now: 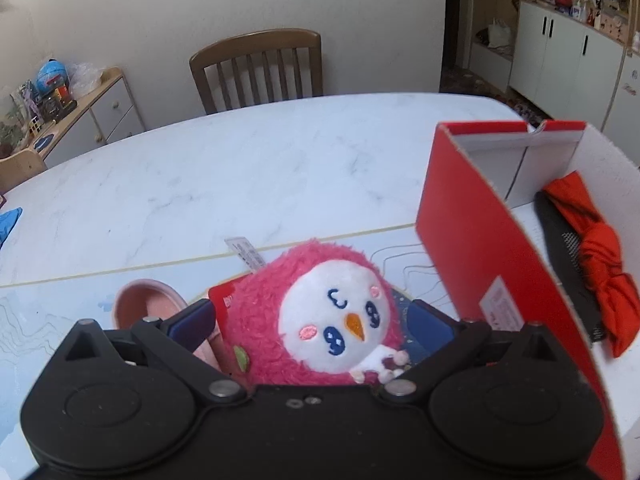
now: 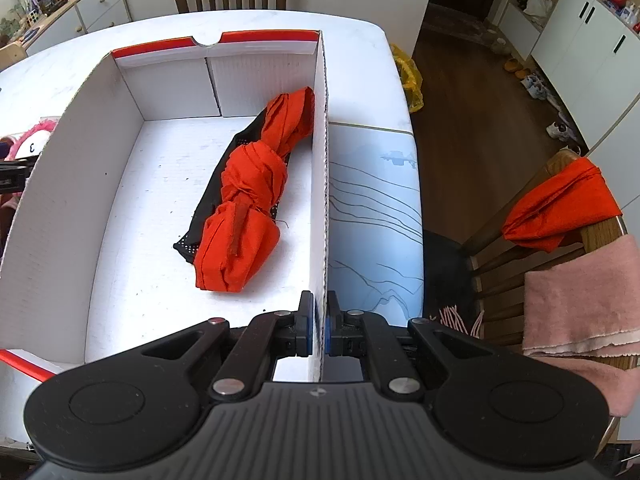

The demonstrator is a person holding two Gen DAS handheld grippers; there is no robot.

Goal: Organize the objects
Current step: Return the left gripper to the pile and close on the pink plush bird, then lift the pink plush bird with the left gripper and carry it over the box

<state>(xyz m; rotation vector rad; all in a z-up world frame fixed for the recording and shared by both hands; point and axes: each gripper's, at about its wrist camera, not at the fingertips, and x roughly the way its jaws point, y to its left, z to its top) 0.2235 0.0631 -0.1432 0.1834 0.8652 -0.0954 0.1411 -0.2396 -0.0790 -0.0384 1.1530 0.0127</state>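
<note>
1. The pink plush bird sits on the table mat just left of the red box, between my left tongs, whose jaws stand spread around it; I should centre, then squeeze its body.
2. My right tongs are pressed together on the box's right wall, steadying it.
3. Lift clear of the pink slipper, and drop beside the orange bundle.

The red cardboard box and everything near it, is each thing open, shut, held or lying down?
Red cardboard box: open, no lid.
Knotted orange cloth bundle: lying inside the box.
Pink fluffy bird toy: between the left gripper fingers.
Right gripper: shut on the box's wall.
</note>
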